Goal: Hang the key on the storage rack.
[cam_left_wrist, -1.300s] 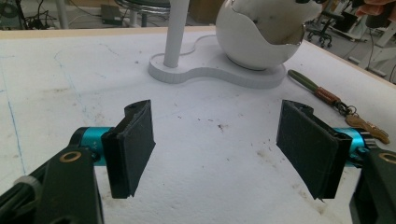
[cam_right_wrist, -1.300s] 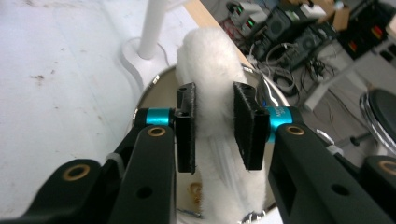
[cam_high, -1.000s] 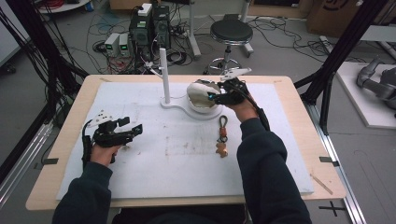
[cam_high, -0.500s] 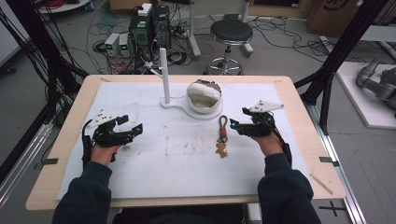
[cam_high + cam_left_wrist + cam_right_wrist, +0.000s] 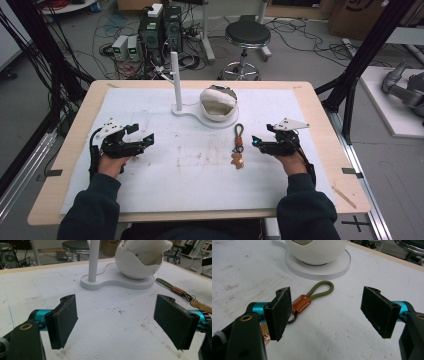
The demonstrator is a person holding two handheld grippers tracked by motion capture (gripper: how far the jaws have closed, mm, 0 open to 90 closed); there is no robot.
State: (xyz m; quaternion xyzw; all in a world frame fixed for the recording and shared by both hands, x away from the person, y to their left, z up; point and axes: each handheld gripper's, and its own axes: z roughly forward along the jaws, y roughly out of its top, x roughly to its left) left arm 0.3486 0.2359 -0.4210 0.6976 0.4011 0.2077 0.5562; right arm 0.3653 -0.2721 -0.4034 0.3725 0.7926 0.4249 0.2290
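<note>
A keychain [image 5: 238, 147] with an olive cord loop, an orange band and a brown charm lies on the white mat, in front of a white egg-shaped bowl [image 5: 218, 102] on its stand. My right gripper [image 5: 261, 136] rests just right of the keychain, pointing at it. Its jaws have just been opening and hold nothing. In the right gripper view the keychain [image 5: 301, 302] lies beside the left jaw, outside the gap of the right gripper [image 5: 327, 292]. My left gripper [image 5: 141, 135] sits at the mat's left, also just opened and empty. The left gripper [image 5: 116, 302] faces the bowl [image 5: 136, 263].
A white post [image 5: 175, 82] rises from the stand's base left of the bowl. The white mat [image 5: 200, 170] covers most of the wooden table [image 5: 320, 110]. A stool, black frame legs and cables stand beyond the far edge.
My right hand has come away from the bowl at the back and dropped down to the mat right of the keychain, jaws wider. The left hand has stayed put.
</note>
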